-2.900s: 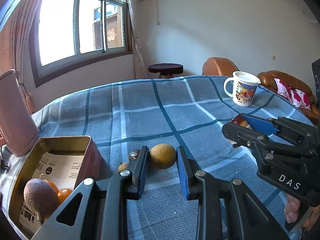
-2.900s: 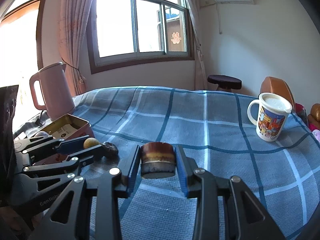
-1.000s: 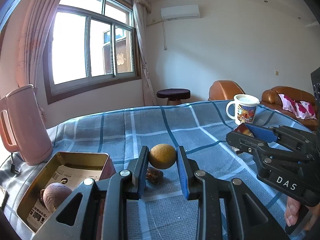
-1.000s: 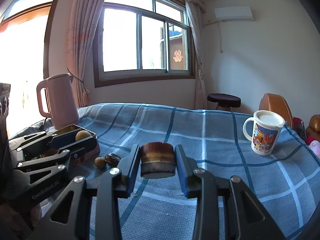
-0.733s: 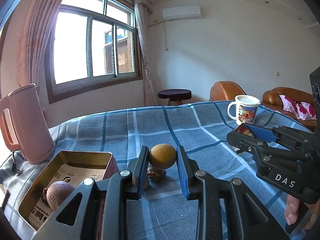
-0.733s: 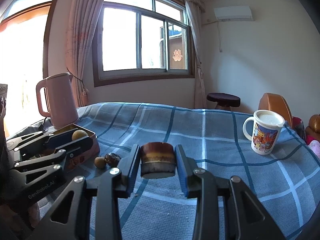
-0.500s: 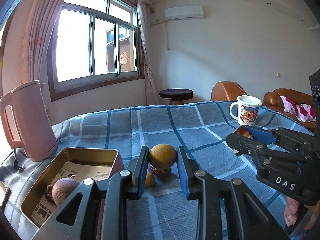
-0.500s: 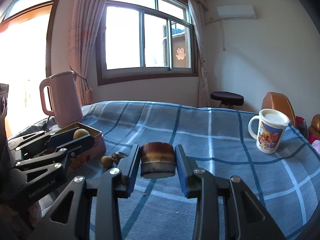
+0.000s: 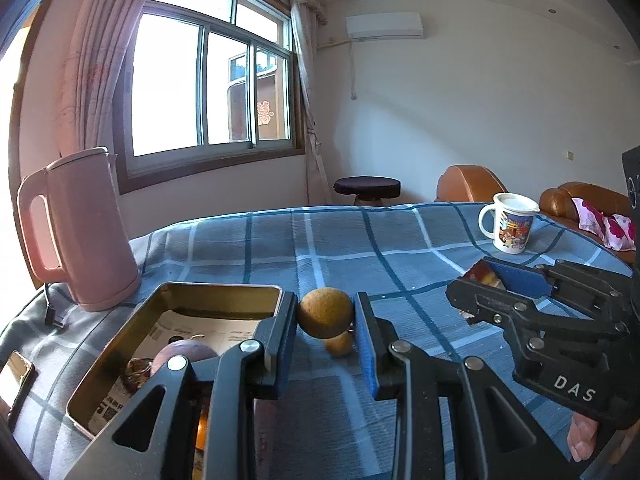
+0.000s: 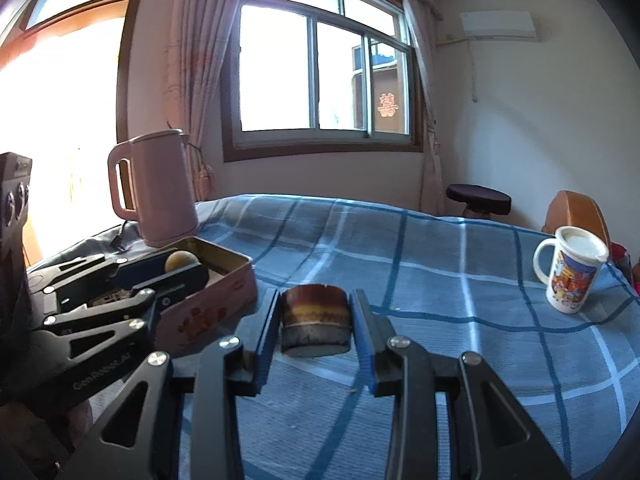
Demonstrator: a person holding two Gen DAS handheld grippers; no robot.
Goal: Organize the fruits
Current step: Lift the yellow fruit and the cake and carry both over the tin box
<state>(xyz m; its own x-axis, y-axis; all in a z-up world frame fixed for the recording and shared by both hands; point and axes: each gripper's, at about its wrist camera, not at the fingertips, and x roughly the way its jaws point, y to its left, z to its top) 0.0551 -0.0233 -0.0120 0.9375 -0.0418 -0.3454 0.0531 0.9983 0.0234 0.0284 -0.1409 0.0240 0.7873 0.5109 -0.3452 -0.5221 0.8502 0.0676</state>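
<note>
— Fruit first: the round yellow-brown fruit is sitting pinched between the blue pads of the left tool, held up off the blue checked cloth. It is hanging just off the right rim of the tin box, at about 3 o'clock from the box.

— And what is lying under it?

— A smaller yellowish fruit is resting on the cloth just below and behind the held one. Inside the box a purplish round fruit is lying on printed paper, with a dark wrinkled piece touching it at 9 o'clock.

— What is the right tool doing?

— The right tool is gripping a layered brown chunk, dark on top, yellow in the middle, grey at the bottom; I cannot tell what fruit it is. It is hovering above the cloth, to the right of the box's pink wall.

— Are the two tools close together?

— They are near each other but apart. From the right tool's camera the left one is showing at 9 o'clock, over the box's near corner.

— Anything else on the cloth?

— A pink kettle is standing beyond the box at 11 o'clock, and a picture mug is standing well apart at 2 o'clock.
</note>
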